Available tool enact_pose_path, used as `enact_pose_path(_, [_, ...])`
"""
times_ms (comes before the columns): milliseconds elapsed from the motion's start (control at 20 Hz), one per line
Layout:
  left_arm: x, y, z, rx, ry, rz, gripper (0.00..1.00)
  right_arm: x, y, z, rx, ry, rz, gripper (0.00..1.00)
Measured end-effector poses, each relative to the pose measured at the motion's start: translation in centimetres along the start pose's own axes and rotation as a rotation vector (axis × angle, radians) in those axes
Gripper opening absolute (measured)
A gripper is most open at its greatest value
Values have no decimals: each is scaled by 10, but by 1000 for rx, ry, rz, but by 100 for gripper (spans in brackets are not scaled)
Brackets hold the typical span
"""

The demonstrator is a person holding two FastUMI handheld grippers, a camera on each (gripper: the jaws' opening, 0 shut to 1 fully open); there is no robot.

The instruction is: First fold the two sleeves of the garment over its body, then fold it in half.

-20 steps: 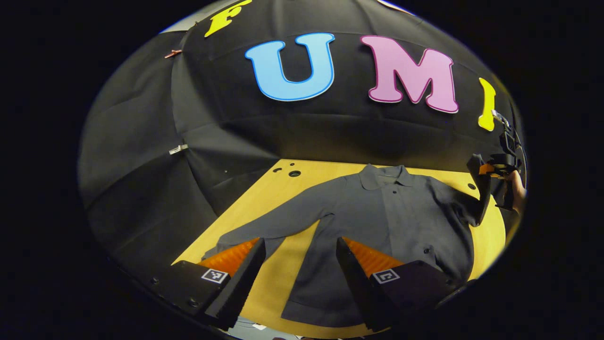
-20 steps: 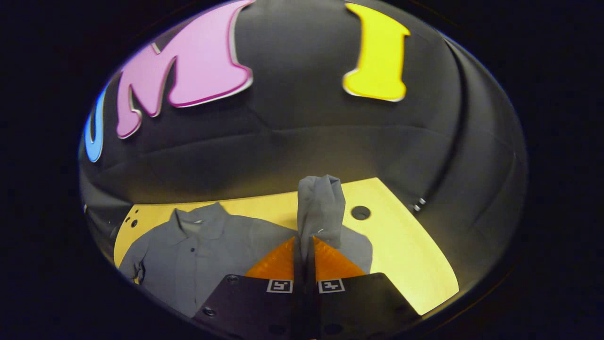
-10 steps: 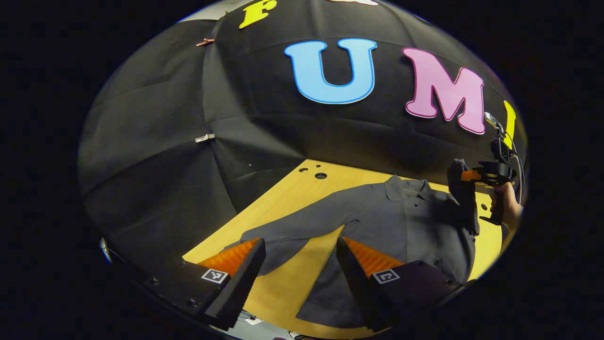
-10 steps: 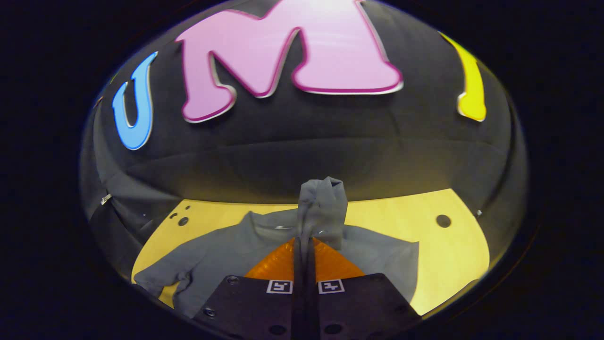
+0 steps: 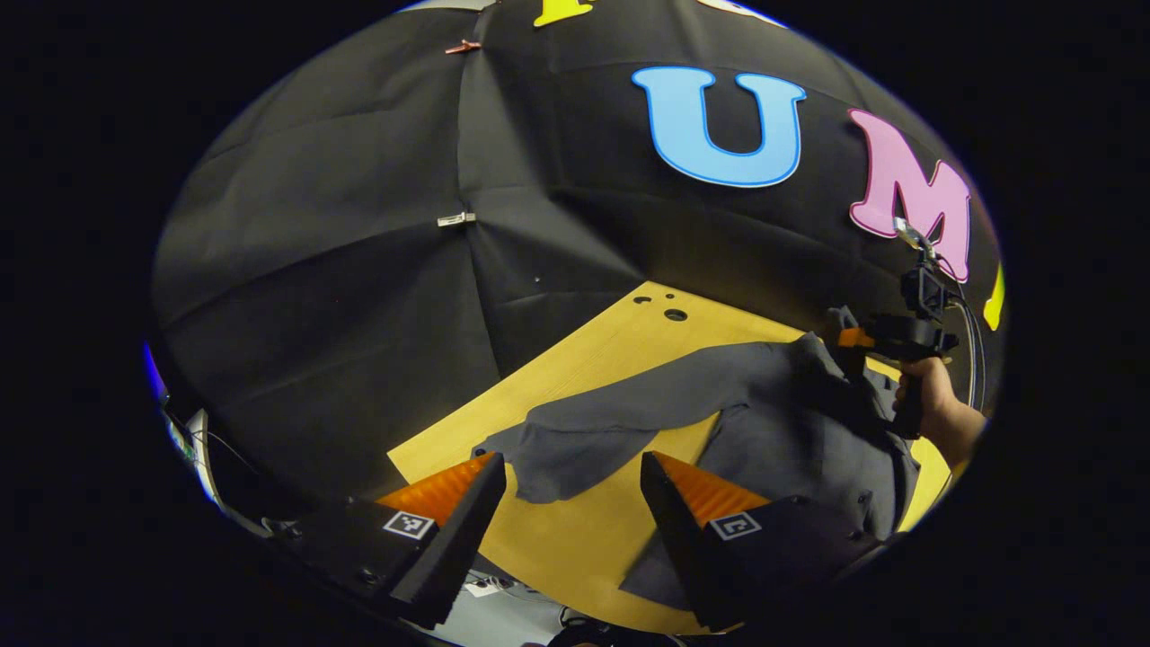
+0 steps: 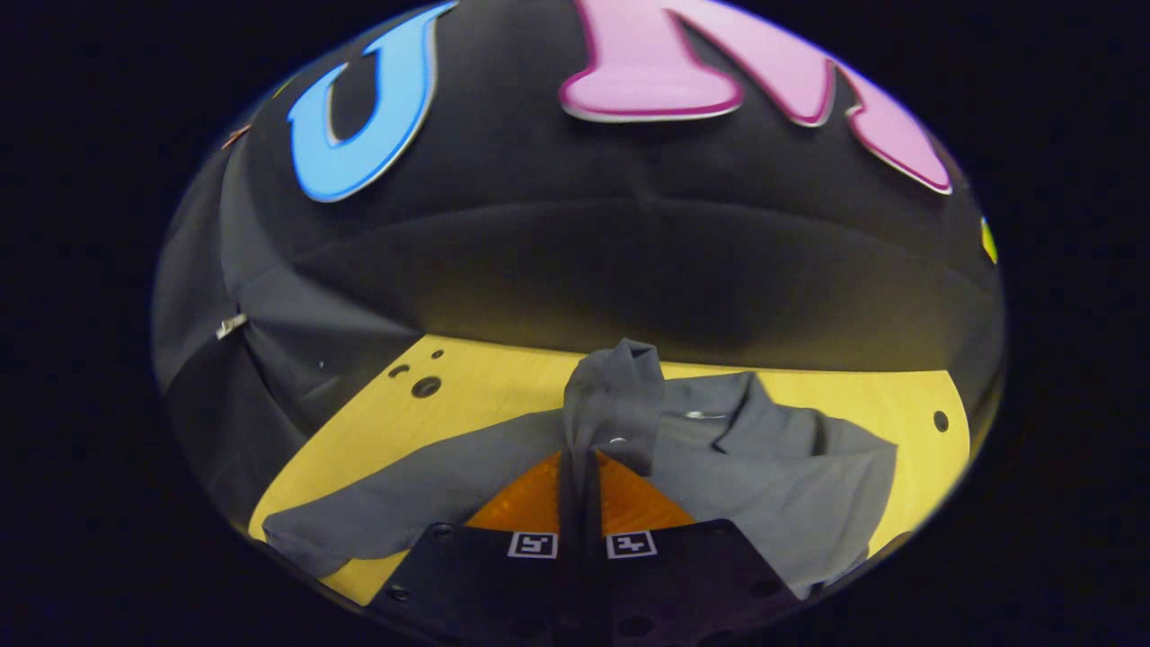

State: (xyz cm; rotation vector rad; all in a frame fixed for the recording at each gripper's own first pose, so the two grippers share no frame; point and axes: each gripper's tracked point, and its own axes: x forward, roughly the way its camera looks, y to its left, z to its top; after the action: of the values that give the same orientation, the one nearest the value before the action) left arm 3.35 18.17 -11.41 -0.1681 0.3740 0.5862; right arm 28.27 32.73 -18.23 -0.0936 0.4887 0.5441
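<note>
The right gripper [image 6: 579, 467] is clenched on the right sleeve [image 6: 615, 400], lifting it above the shirt [image 6: 773, 476] on the table [image 6: 485, 391] to fold it inward, while the left gripper [image 5: 570, 494] hangs spread-fingered near the shirt's other sleeve [image 5: 584, 440].

Bare table [image 5: 566, 539] is lying open in front of the shirt [image 5: 782, 431], between its spread sleeve [image 5: 575, 440] and its body. Over the shirt's body, the right gripper [image 5: 849, 338] and hand [image 5: 930, 404] are blocking the way.
</note>
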Motion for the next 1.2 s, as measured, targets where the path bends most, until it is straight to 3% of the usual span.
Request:
enact_pose_path(100, [13,7,0,-27,-18,-22,95,18,30,-19,-68,10,18,5])
enact_pose_path(150, [22,13,-2,-34,-16,-19,95,26,40,-27,-111,9,13,0])
enact_pose_path(250, [37,34,-6,-55,-13,29,95,39,54,-34,-178,1,4,6])
enact_pose_path(450, [54,66,-20,-156,-20,67,95,38,78,-48,-174,46,38,46])
enact_pose_path(600, [79,86,-34,-209,-17,74,95,12,65,-37,-212,7,-1,97])
enact_pose_path(800, [115,94,-48,-256,27,44,95,-60,37,-17,-173,-26,-26,98])
enact_pose_path(950, [140,86,-39,-207,16,1,95,-125,-2,1,-204,-73,-64,98])
enact_pose_path(1200, [180,85,-46,-133,63,25,95,-231,-79,25,-248,-129,-155,98])
